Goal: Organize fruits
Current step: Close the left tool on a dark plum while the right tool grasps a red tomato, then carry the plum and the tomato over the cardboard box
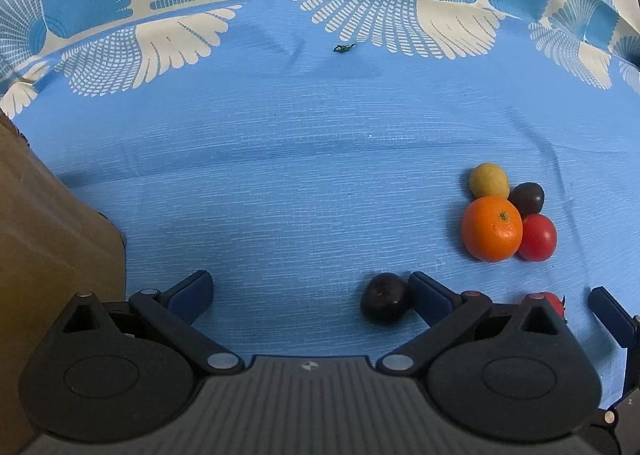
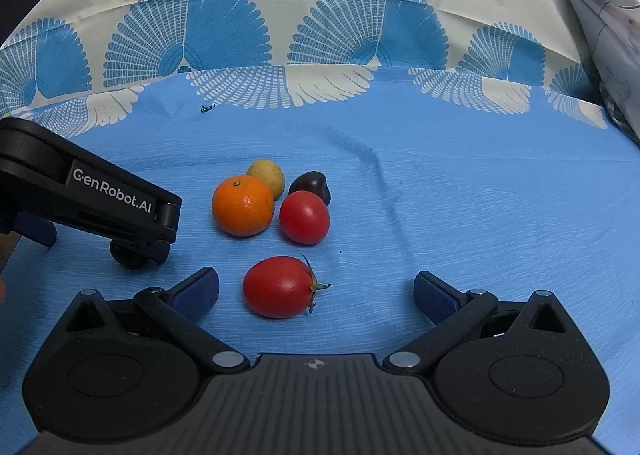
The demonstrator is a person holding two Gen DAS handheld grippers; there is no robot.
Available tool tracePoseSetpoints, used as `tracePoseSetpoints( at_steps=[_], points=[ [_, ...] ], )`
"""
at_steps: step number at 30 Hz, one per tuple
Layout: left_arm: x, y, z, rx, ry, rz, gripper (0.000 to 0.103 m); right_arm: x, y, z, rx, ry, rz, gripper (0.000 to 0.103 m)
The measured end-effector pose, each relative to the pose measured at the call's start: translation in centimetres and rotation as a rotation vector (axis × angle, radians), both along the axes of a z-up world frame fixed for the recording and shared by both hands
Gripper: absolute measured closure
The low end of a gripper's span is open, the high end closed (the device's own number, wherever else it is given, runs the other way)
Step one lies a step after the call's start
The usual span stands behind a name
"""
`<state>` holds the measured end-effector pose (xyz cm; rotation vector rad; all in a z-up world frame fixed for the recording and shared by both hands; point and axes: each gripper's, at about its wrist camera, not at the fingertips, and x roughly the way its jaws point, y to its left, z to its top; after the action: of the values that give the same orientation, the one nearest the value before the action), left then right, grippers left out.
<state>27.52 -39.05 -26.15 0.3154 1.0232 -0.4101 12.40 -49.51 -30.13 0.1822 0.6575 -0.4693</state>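
Left gripper [image 1: 310, 287] spread wide over the blue cloth [image 1: 280, 175], nothing held. Dark plum [image 1: 385, 298] lying between its fingers, touching the inner face of the right-hand finger [image 1: 430, 295], well apart from the left-hand one. Ahead and right of that finger, outside the gap, a tight cluster: orange [image 1: 492, 229] nearest, yellow fruit [image 1: 489, 179] behind it, a second dark plum [image 1: 527, 198] and a red tomato [image 1: 537, 237] on its right side, all touching. Brown cardboard box [image 1: 48, 231] just left of the left-hand finger. Small green stem scrap [image 1: 344, 48] far ahead on the cloth.

Right gripper [image 2: 316, 289] likewise spread wide, gripping nothing. Stemmed tomato [image 2: 280, 287] on the cloth between the fingers, nearer the left-hand finger [image 2: 198, 289] but not clearly touching it, stem toward the right-hand one. Same cluster just ahead of the fingertips, apart from the stemmed tomato. Other gripper's black body, lettered GenRobot.AI, off to the left of the fingers.
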Motion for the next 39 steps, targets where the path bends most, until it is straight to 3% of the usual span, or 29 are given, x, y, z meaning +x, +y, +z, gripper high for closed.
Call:
tracePoseSetpoints(
  at_steps=[15,18,19,20,21,22,23,24,25,26,39],
  points=[
    [0.0,0.0,0.0,-0.002,-0.003,-0.002,0.000,0.1,0.0,0.0,0.000,-0.001,0.002,0.001],
    [-0.1,0.0,0.1,-0.001,-0.003,-0.001,0.000,0.0,0.0,0.0,-0.001,-0.007,0.014,0.006],
    [0.0,0.0,0.1,0.000,-0.002,-0.003,0.000,-0.1,0.1,0.1,-0.001,-0.015,0.023,0.013],
    [0.0,0.0,0.2,0.002,-0.002,-0.008,0.003,-0.1,0.2,0.2,-0.002,-0.027,0.039,0.020],
    [-0.1,0.0,0.3,-0.006,-0.002,-0.020,0.006,-0.3,0.4,0.4,-0.004,-0.041,0.053,0.041],
    [-0.3,-0.1,0.6,-0.018,-0.010,-0.044,0.018,-0.4,0.5,0.5,-0.008,-0.052,0.063,0.053],
    [-0.7,-0.2,1.0,-0.026,-0.023,-0.069,0.037,-0.4,0.5,0.6,-0.005,-0.055,0.068,0.062],
    [-1.0,-0.4,1.5,-0.038,-0.028,-0.094,0.048,-0.5,0.3,0.7,0.005,-0.063,0.067,0.067],
    [-1.2,-0.5,1.8,-0.054,-0.017,-0.109,0.070,-0.6,0.1,0.8,0.021,-0.076,0.062,0.067],
    [-1.3,-0.6,2.0,-0.071,-0.001,-0.117,0.080,-0.8,-0.1,0.9,0.030,-0.087,0.052,0.067],
    [-4.1,1.9,6.3,-0.203,-0.038,-0.149,0.080,-1.6,-1.3,1.8,0.043,-0.145,-0.016,0.067]
  ],
)
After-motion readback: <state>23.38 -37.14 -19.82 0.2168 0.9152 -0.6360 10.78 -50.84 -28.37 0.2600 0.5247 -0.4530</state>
